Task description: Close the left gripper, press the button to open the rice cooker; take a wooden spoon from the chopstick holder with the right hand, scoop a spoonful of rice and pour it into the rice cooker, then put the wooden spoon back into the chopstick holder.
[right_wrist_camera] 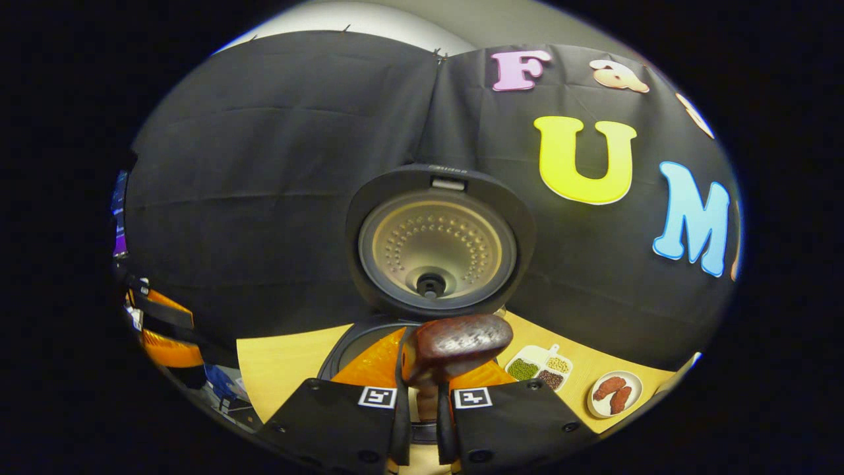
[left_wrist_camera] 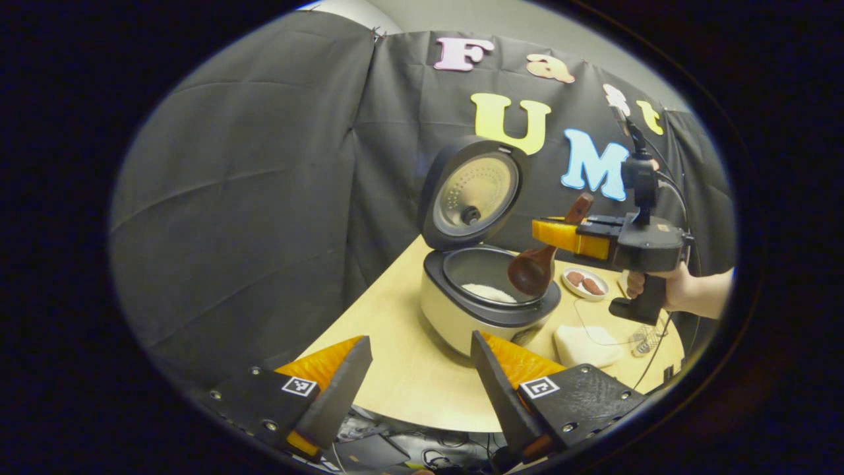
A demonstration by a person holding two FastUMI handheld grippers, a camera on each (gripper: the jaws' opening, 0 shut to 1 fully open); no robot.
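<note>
The rice cooker [left_wrist_camera: 461, 316] stands on the table with its lid [left_wrist_camera: 471, 194] swung up, and white rice [left_wrist_camera: 488, 292] lies in the pot. My right gripper [left_wrist_camera: 554, 236] is shut on the wooden spoon [left_wrist_camera: 533, 269], holding it steeply tilted with the bowl down over the pot's right rim. In the right gripper view the fingers [right_wrist_camera: 369, 422] clamp the spoon's handle [right_wrist_camera: 458, 340] right in front of the raised lid [right_wrist_camera: 438, 247]. My left gripper [left_wrist_camera: 419, 389] hangs open above the table's near edge, short of the cooker, with nothing between its fingers.
A small plate of brown pieces [left_wrist_camera: 585, 282] sits right of the cooker, with a white heap in a clear container [left_wrist_camera: 587, 344] nearer. A divided tray of beans [right_wrist_camera: 541, 369] lies beside the plate [right_wrist_camera: 613, 389]. The left gripper [right_wrist_camera: 158, 330] shows at far left. A hand [left_wrist_camera: 686, 290] grips the right tool.
</note>
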